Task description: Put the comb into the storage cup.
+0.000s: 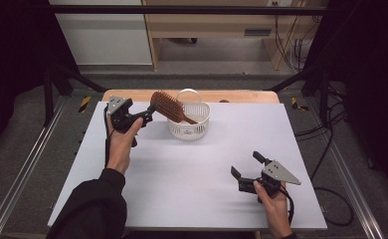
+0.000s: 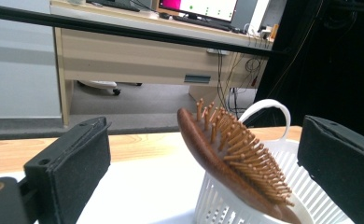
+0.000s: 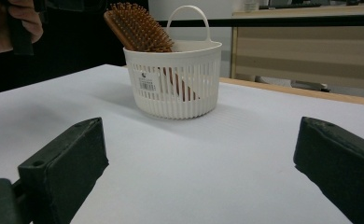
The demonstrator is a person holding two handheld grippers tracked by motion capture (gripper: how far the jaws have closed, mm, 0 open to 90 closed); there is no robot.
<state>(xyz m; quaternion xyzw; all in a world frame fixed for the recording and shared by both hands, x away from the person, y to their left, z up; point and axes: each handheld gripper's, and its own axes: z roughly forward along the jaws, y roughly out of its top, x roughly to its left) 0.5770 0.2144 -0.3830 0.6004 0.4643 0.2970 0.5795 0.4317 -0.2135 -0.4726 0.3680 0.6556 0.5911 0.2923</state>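
White table (image 1: 182, 169), desk behind. Brush (image 1: 168, 106) stands handle-down in basket (image 1: 192, 130), head leaning over rim. Left gripper (image 1: 148, 113) jaws apart beside brush head, not gripping. Right gripper (image 1: 245, 166) jaws apart, well away. Placement looks done; only retreat left.

basket (image 3: 173, 84) | white label (image 3: 148, 82): barcode, print too small to read

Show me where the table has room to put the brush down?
The widest bare patch is the white table between the basket and the right gripper, running toward the near edge. The far right corner is also free. It is crowded at the far left, where the left gripper sits beside the hairbrush.
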